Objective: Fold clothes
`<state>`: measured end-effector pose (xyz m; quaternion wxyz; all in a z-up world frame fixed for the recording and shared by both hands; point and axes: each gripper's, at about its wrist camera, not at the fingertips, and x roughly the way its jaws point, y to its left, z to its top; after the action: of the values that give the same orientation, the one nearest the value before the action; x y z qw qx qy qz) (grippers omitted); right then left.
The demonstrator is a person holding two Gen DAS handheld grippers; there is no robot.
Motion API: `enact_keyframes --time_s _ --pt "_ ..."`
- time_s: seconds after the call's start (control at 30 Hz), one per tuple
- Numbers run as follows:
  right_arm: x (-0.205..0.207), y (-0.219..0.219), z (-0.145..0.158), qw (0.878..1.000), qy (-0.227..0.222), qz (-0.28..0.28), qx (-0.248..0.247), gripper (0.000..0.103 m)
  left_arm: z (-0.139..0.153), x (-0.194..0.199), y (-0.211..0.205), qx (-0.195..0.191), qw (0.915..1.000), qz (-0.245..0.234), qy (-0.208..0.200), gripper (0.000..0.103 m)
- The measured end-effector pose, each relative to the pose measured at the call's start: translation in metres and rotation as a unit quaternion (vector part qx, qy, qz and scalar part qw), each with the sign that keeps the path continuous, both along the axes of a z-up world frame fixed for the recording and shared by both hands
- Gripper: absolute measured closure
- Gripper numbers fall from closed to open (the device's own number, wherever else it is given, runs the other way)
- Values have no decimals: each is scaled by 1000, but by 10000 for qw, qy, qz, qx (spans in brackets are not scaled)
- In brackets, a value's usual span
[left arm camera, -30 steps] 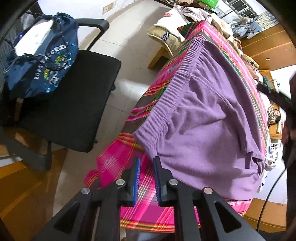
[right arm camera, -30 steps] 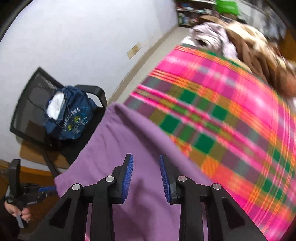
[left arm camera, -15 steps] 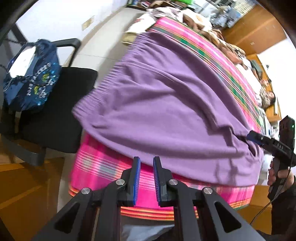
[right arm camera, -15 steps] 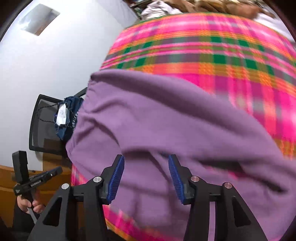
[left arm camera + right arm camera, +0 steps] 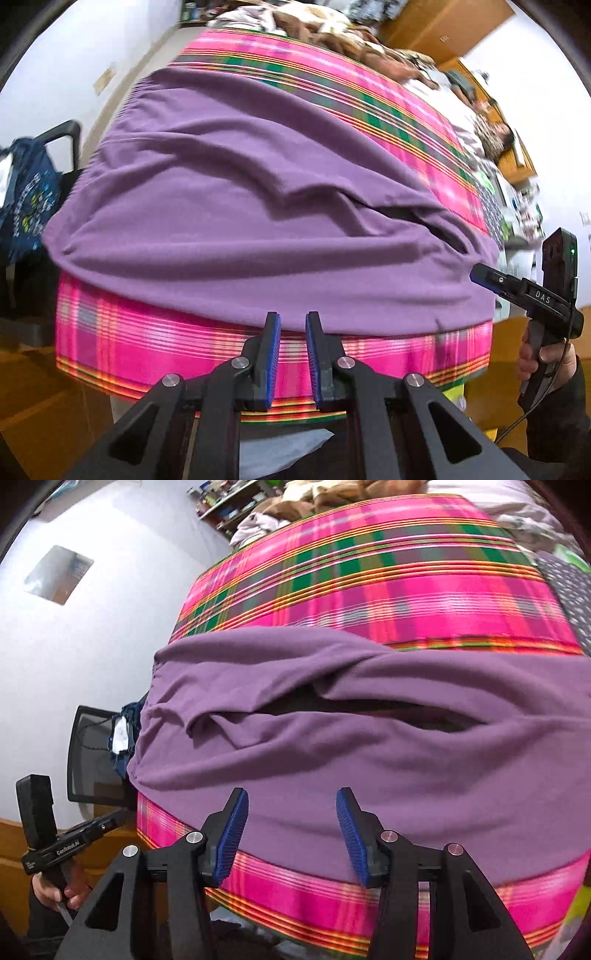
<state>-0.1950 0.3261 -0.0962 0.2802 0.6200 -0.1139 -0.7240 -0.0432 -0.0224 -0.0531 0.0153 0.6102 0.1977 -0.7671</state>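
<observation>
**Purple garment laid out, folding not finished**

Nearest in the left wrist view, the left claw stands at a narrow gap with nothing between its pads, poised over the near hem. In the right wrist view, the right claw stands wide and empty, its jaws having just been opening; no cloth lies between them. Beneath both, the purple shorts lie spread across the plaid-covered desk, elastic waistband to the left, near hem close to the desk's front edge. Cloth is rumpled, with a raised ridge and a dark gap along the middle. Judgement: laying-out is done or one fold is made; smoothing and further folds remain. Beyond the desk lies a heap of other clothes, apparently unfolded.
</observation>
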Motion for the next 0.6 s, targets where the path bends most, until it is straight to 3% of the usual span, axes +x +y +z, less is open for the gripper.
enact_keyframes --time_s 0.33,0.6 --pt "4 56 -20 9973 -225 -691 54 52 -7 -36 45 -31 9956 -907 -225 88" --pt "-11 83 -15 9907 -210 -1279 416 52 -25 -86 60 183 9874 -1556 -238 88"
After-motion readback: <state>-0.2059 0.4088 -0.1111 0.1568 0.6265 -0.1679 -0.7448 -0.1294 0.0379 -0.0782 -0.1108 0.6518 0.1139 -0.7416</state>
